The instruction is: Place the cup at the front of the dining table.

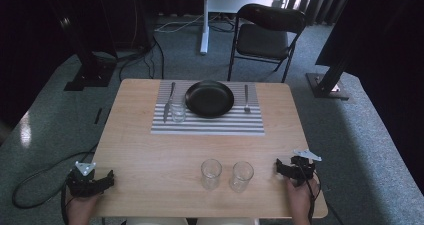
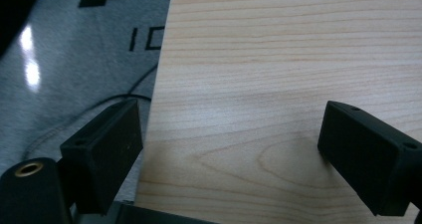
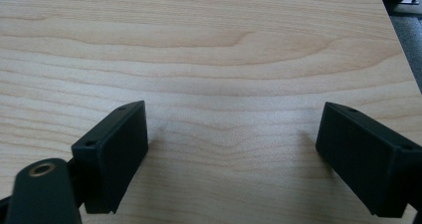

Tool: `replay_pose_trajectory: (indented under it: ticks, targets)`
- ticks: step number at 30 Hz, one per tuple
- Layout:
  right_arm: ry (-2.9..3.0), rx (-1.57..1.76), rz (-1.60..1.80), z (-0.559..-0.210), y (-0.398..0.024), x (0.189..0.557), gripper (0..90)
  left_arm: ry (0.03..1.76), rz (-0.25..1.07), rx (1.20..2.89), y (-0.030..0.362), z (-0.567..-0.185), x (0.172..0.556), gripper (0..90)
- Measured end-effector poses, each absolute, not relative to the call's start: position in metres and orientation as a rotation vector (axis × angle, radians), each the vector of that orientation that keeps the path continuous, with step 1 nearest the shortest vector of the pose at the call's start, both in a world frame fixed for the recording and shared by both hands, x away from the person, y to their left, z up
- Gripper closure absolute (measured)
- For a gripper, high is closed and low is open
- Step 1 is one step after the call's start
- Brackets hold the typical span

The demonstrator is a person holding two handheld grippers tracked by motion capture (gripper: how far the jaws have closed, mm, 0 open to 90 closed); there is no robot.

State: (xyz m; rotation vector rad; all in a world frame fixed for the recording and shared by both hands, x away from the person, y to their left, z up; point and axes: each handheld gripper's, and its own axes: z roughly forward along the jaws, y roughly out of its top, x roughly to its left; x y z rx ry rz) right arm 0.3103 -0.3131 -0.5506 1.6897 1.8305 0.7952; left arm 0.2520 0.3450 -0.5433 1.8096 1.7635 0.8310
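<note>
Three empty glasses (image 1: 211,174) stand on the table (image 1: 150,155); left tongs (image 2: 229,149) and right tongs (image 3: 231,154) spread wide.

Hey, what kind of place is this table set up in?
Probably a lab or studio staged as a dining spot: dark curtains, black rig stands and loose floor cables surround a wooden table laid with a striped placemat.

Two glasses (image 1: 211,174) (image 1: 242,176) stand side by side near the bench's (image 1: 150,150) near edge, between the tongs. Bare wood lies open across the middle. Toward the far edge, a mat (image 1: 207,127) carries a plate (image 1: 209,98), glass (image 1: 178,112), knife (image 1: 169,102) and fork (image 1: 246,98).
</note>
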Motion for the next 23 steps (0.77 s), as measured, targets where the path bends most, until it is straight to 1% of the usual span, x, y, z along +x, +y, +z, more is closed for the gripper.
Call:
replay_pose_trajectory:
  ticks: [7,8,9,14,23]
  targets:
    - [1.83,1.69,0.795,-0.5506,-0.3131,0.3103,12.4,1.757,0.776,1.812,0.3445,-0.5438,0.2551,9.4]
    - [1.83,1.69,0.795,-0.5506,-0.3131,0.3103,12.4,1.757,0.746,1.821,0.3448,-0.5446,0.2566,6.1]
    - [1.83,1.69,0.795,-0.5506,-0.3131,0.3103,12.4,1.76,0.709,1.832,0.3449,-0.5447,0.2576,0.4]
    - [1.831,1.69,0.795,-0.5506,-0.3131,0.3103,12.4,1.75,0.688,1.835,0.3431,-0.5451,0.2587,0.2]
    - [1.83,1.691,0.796,-0.5505,-0.3131,0.3103,12.4,1.739,0.7,1.846,0.34,-0.5448,0.2601,0.2]
